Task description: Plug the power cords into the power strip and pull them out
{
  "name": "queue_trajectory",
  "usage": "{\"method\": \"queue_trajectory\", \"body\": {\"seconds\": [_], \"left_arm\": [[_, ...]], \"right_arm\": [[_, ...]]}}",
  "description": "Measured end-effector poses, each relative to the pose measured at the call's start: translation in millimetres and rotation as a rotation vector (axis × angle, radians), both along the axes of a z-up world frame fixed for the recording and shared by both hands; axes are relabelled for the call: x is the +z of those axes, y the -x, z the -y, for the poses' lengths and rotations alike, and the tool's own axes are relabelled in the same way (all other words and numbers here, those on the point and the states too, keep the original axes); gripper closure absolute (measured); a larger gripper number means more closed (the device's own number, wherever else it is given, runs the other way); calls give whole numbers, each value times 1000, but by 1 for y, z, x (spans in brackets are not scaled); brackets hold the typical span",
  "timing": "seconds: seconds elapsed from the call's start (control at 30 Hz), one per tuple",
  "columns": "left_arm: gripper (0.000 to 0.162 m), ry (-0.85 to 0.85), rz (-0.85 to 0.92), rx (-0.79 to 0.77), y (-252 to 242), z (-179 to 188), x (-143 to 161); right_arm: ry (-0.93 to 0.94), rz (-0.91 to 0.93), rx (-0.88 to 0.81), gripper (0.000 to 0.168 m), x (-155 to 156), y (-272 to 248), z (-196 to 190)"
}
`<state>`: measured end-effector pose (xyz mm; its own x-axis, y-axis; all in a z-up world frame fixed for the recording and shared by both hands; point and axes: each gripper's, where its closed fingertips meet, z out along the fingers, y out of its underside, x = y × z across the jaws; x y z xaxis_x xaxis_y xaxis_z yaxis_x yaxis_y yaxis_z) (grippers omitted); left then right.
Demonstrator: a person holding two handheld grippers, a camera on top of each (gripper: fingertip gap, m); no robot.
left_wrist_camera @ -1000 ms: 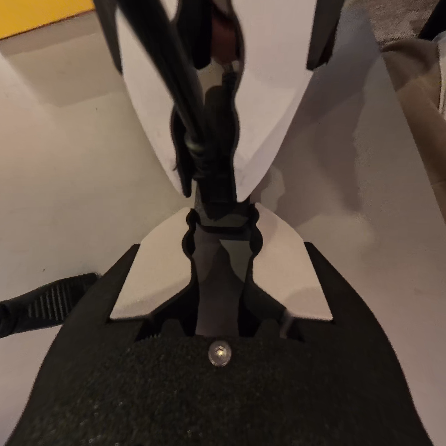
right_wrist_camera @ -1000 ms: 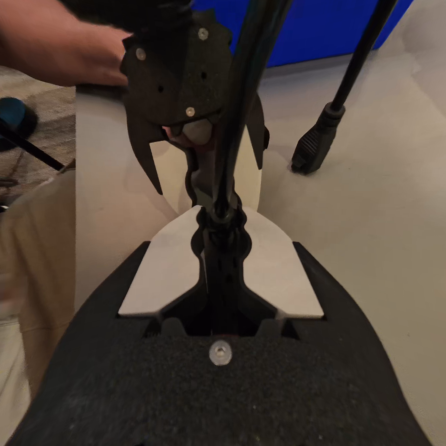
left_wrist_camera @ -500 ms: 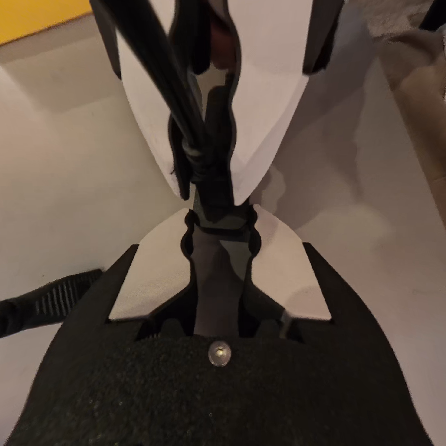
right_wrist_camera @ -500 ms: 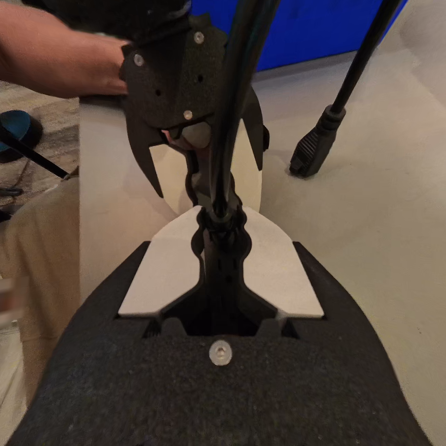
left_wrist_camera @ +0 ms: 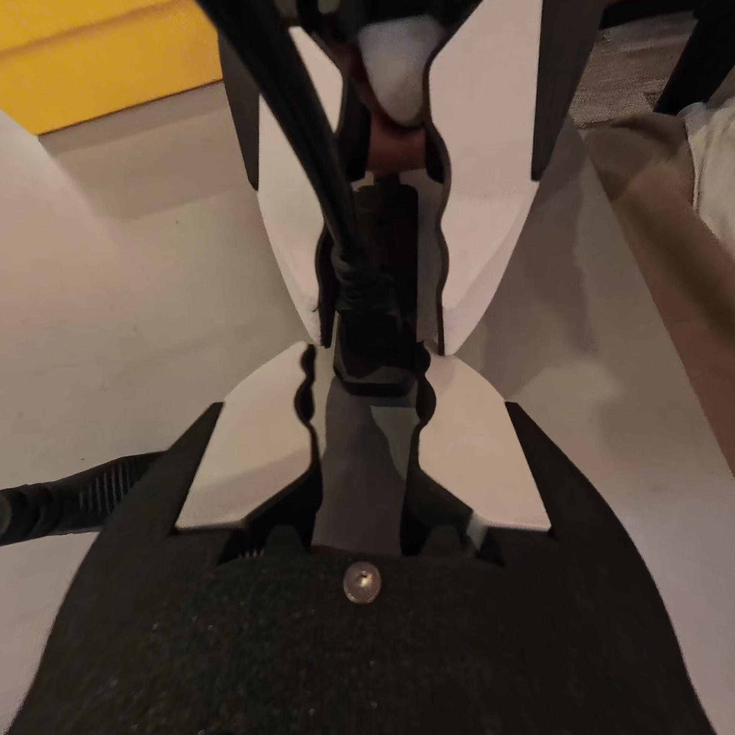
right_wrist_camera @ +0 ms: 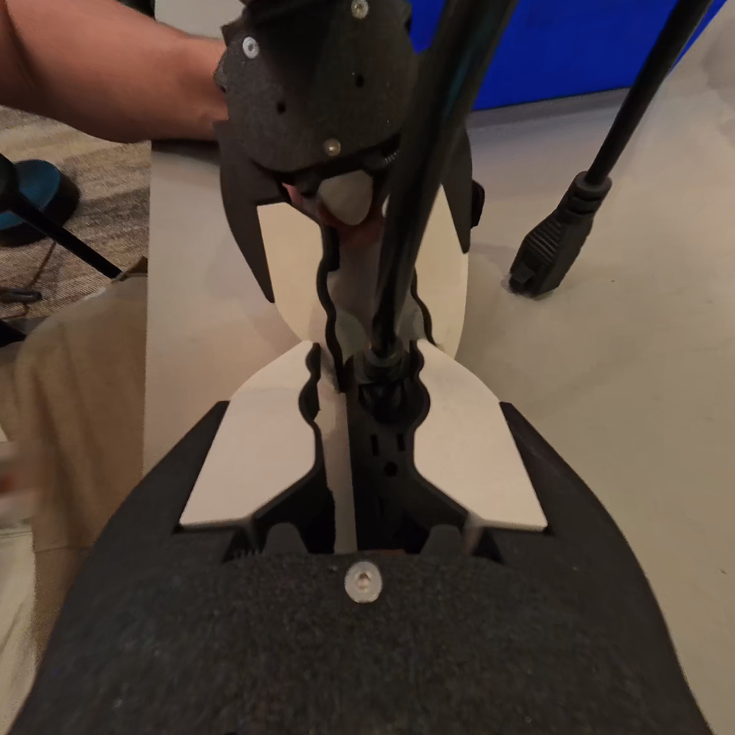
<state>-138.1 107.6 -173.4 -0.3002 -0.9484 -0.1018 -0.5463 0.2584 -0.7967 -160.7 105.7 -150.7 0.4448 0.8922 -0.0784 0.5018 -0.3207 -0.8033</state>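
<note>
Right wrist: hand-held gripper [right_wrist_camera: 366, 382] parted, around power strip [right_wrist_camera: 382, 457].

Two handheld grippers: the left gripper [left_wrist_camera: 368, 391] and the right gripper [right_wrist_camera: 368, 391] share a rough black printed body, one silver screw [right_wrist_camera: 362, 587] at its centre, and broad white fingers [right_wrist_camera: 254, 449] with wavy black-edged inner faces.

This looks like an office or lab workspace. A plain white tabletop [right_wrist_camera: 596, 397] fills most of both views. Grey woven carpet [right_wrist_camera: 79, 222] shows at the upper left of the right wrist view, with a dark round stand base [right_wrist_camera: 35, 191] on it. A blue panel [right_wrist_camera: 557, 51] stands upper right; a yellow one [left_wrist_camera: 99, 59] upper left of the left wrist view.
</note>
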Motion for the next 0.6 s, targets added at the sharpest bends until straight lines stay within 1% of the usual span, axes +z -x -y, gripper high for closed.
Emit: {"method": "queue_trajectory", "body": {"seconds": [0.03,0.07,0.1,0.3,0.4,0.6], "left_arm": [[123,12,-11,-5,0,1,-1],[123,19,-16,-3,0,0,-2],[123,24,-19,5,0,0,-2],[123,38,-29,21,1,-2,-3],[123,38,-74,32,5,-4,-9],[123,42,-88,38,5,-5,-12]], "right_arm": [[-13,9,-6,127,0,-1,-1],[-20,15,-26,132,0,-3,-5],[-21,23,-49,143,0,-7,-9],[-14,22,-32,142,-1,-7,-10],[-15,1,-42,142,-1,-9,-10],[5,49,-72,143,-8,-10,-11]]}}
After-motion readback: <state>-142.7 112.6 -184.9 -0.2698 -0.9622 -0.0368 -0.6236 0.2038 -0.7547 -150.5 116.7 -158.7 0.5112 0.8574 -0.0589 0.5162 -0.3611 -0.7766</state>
